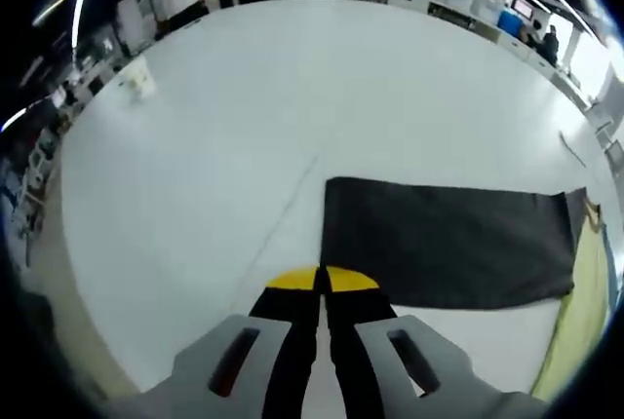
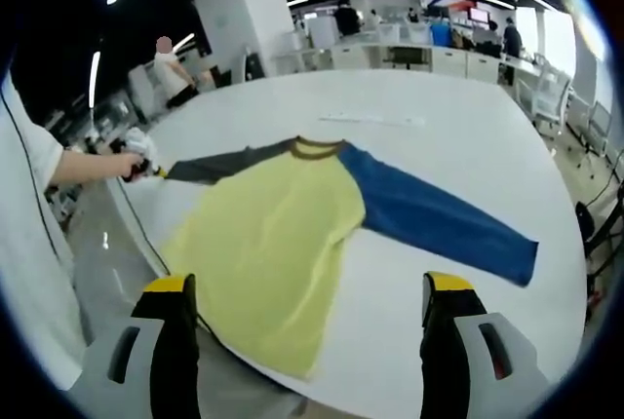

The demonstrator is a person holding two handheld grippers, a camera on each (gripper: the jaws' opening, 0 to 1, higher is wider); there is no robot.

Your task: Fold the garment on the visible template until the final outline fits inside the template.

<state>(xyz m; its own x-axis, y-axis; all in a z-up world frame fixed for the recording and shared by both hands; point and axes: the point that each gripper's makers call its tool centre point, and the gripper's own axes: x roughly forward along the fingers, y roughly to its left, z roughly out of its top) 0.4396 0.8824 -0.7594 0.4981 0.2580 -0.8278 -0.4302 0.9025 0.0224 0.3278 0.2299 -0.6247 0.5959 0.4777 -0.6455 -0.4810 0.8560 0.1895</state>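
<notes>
A long-sleeved shirt lies flat on the white table point(image 2: 458, 146), with a yellow body point(image 2: 273, 244), a brown collar point(image 2: 317, 148), a blue sleeve point(image 2: 429, 219) and a dark grey sleeve point(image 2: 219, 164). My right gripper point(image 2: 310, 292) is open, its yellow-tipped jaws wide apart above the shirt's near hem at the table edge. A hand holds my left gripper point(image 2: 141, 168) at the end of the grey sleeve. In the left gripper view the left gripper point(image 1: 322, 280) is shut on the cuff corner of the grey sleeve point(image 1: 448, 244), with the yellow body point(image 1: 585, 322) at far right.
A faint straight line point(image 1: 283, 214) crosses the white table point(image 1: 292, 97). A thin strip point(image 2: 370, 119) lies beyond the collar, and a small white object point(image 1: 136, 78) sits near the far left edge. A person in white point(image 2: 171, 73) stands beyond the table, with desks behind.
</notes>
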